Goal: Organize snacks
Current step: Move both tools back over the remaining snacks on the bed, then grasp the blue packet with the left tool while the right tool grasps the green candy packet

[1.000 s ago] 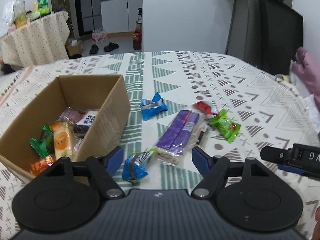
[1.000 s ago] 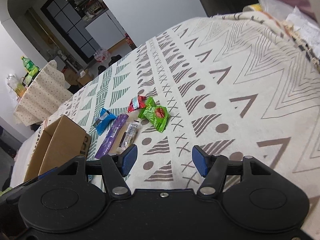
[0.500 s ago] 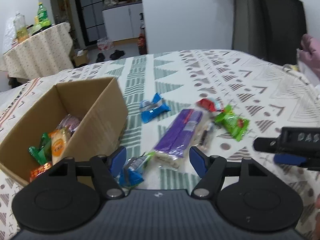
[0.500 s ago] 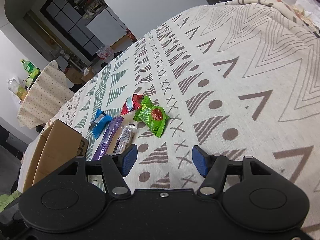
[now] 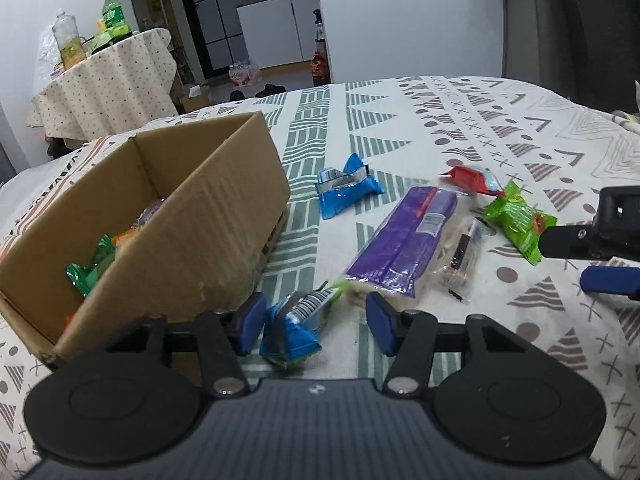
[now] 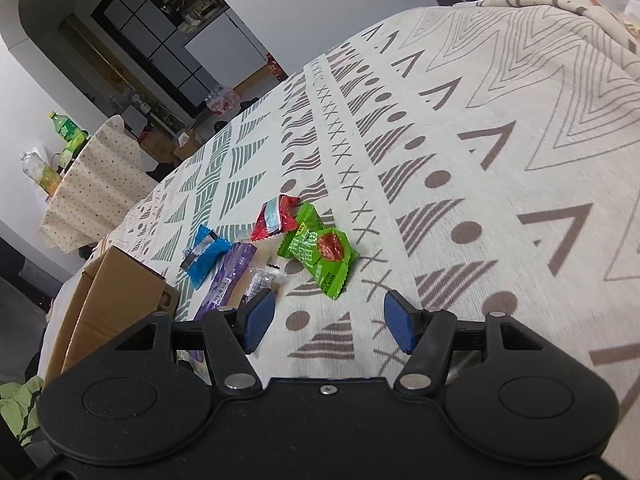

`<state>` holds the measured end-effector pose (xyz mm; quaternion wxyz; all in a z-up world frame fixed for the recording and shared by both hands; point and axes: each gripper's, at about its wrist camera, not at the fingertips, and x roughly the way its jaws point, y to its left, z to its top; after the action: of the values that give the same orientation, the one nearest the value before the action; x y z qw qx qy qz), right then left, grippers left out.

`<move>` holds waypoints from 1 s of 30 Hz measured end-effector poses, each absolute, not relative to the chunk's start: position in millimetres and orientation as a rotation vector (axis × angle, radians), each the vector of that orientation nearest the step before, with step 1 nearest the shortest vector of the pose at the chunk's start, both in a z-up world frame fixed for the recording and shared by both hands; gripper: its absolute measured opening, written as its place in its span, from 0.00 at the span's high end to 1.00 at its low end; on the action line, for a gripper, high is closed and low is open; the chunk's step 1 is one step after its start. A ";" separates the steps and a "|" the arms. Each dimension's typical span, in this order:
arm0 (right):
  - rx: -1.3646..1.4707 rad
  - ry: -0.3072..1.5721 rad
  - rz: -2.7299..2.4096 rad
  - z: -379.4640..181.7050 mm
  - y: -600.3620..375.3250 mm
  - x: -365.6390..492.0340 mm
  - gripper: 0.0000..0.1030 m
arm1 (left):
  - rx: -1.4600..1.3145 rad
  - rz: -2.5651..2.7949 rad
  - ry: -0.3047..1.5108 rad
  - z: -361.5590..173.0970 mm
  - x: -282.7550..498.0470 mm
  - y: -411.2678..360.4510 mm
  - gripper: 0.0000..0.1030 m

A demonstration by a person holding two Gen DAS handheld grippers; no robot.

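Note:
Several wrapped snacks lie on the patterned tablecloth beside an open cardboard box (image 5: 224,216) that holds more snacks. My left gripper (image 5: 316,322) is open, its jaws either side of a small blue packet (image 5: 294,326). Beyond lie a purple packet (image 5: 404,248), a clear packet (image 5: 464,252), another blue packet (image 5: 346,190), a red packet (image 5: 472,178) and a green packet (image 5: 518,220). My right gripper (image 6: 328,320) is open and empty, just short of the green packet (image 6: 320,254). It shows at the right edge of the left wrist view (image 5: 600,248).
The box (image 6: 108,300) stands at the left of the table. A second table with bottles (image 5: 108,72) stands in the room behind. A dark chair (image 5: 568,32) is at the far right table edge.
My left gripper has lowered and moved forward until its jaws straddle the small blue packet. My right gripper has moved closer to the green packet.

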<state>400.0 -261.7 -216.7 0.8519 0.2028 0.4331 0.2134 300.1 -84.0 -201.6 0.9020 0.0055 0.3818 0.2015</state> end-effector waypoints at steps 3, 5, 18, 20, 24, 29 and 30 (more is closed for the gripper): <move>0.414 0.895 0.448 -216.5 -259.8 403.8 0.41 | -0.018 0.426 0.800 -203.5 303.1 -78.5 0.58; 0.401 0.881 0.445 -216.1 -258.2 406.7 0.41 | -0.050 0.441 0.819 -204.4 304.8 -73.1 0.66; 0.355 0.811 0.487 -226.4 -238.9 436.5 0.41 | -0.135 0.437 0.851 -204.1 301.4 -65.3 0.71; 0.325 0.806 0.505 -227.6 -233.9 435.5 0.42 | -0.142 0.434 0.849 -203.0 301.6 -64.5 0.71; 0.281 0.822 0.499 -225.8 -233.2 430.9 0.64 | -0.161 0.418 0.850 -200.1 300.3 -61.9 0.71; 0.313 0.848 0.488 -220.7 -242.5 414.3 0.69 | -0.175 0.406 0.836 -193.5 295.7 -62.6 0.71; 0.319 0.850 0.485 -220.0 -243.2 409.9 0.69 | -0.176 0.402 0.832 -191.7 294.7 -63.4 0.71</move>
<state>409.9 -243.2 -220.0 0.8704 0.1524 0.4067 0.2321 294.7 -63.4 -191.7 0.8915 -0.0846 0.4008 0.1936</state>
